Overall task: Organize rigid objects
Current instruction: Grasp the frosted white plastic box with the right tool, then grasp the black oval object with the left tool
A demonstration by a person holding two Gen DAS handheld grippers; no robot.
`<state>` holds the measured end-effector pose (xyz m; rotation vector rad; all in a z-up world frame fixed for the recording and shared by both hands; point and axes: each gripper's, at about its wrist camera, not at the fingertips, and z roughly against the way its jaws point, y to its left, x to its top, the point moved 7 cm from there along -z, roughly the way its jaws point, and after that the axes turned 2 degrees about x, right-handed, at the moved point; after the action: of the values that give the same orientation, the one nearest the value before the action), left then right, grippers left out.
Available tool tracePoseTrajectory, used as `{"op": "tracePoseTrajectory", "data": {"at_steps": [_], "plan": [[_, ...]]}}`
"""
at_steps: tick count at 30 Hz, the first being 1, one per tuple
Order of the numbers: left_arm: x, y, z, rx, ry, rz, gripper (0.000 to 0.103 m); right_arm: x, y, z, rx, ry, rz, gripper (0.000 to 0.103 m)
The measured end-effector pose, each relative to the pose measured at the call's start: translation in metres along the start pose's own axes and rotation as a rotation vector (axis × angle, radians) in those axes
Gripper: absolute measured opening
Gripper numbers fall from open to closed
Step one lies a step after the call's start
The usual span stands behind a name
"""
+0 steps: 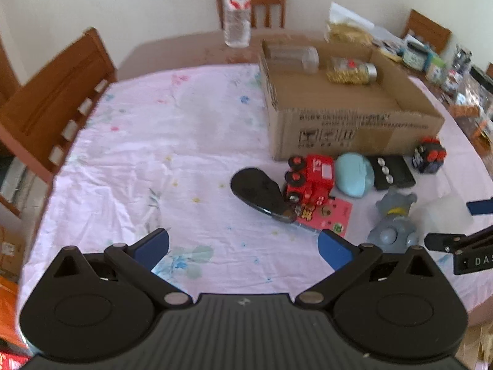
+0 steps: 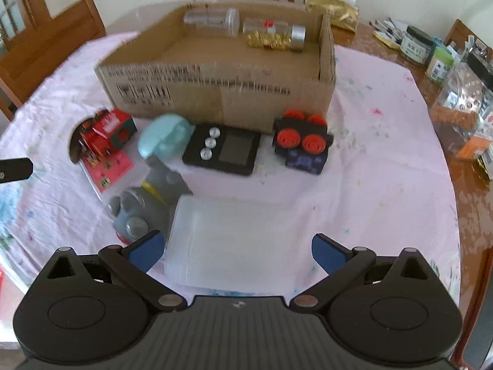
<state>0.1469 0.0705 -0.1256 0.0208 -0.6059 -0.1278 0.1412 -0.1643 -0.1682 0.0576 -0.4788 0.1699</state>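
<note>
The left hand-held gripper (image 1: 243, 246) is held with its fingers spread wide apart over bare pink cloth (image 1: 154, 141), and nothing is gripped between them. The right hand-held gripper (image 2: 235, 251) is likewise spread apart, and a clear plastic tub (image 2: 234, 240) is seen lying on its side between its blue pads (image 2: 144, 251); whether the pads touch the tub cannot be told.

A cardboard box (image 2: 215, 92) is set on the counter (image 1: 185, 46) behind the loose things. Two jars are laid on their sides at its far wall: an empty clear jar (image 2: 212, 21) and, just beside it, a jar with gold contents (image 2: 274, 35).

In front of the box, a row of things is spread on the cloth. A red toy train (image 1: 311, 178) is placed at the left end, touching a black spoon-shaped object (image 1: 258, 191), and a pink card (image 1: 329, 219) is partly covered by both. A light blue case (image 2: 166, 137) is set beside the train, then a black timer (image 2: 225, 149), then a dark block with red wheels (image 2: 302, 145), apart from the timer. A grey toy figure (image 2: 148, 206) is laid nearer the grippers, touching the tub's left side.

A water bottle (image 1: 236, 9) is stood upright behind the box.
</note>
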Motion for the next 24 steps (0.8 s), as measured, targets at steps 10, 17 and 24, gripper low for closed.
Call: {"op": "tracePoseTrajectory", "data": {"at_steps": [10,17,24], "plan": [[-0.008,0.0,-0.05,-0.161,0.07,-0.125,0.102,-0.009,-0.02,-0.02,-0.081,0.064,-0.099,0.103],[-0.008,-0.001,-0.066,-0.234,0.061,-0.246,0.102,-0.011,-0.018,-0.021,-0.083,0.053,-0.116,0.103],[-0.008,0.001,-0.068,-0.268,-0.005,-0.354,0.103,-0.015,-0.016,-0.019,-0.086,0.005,-0.111,0.103]]}}
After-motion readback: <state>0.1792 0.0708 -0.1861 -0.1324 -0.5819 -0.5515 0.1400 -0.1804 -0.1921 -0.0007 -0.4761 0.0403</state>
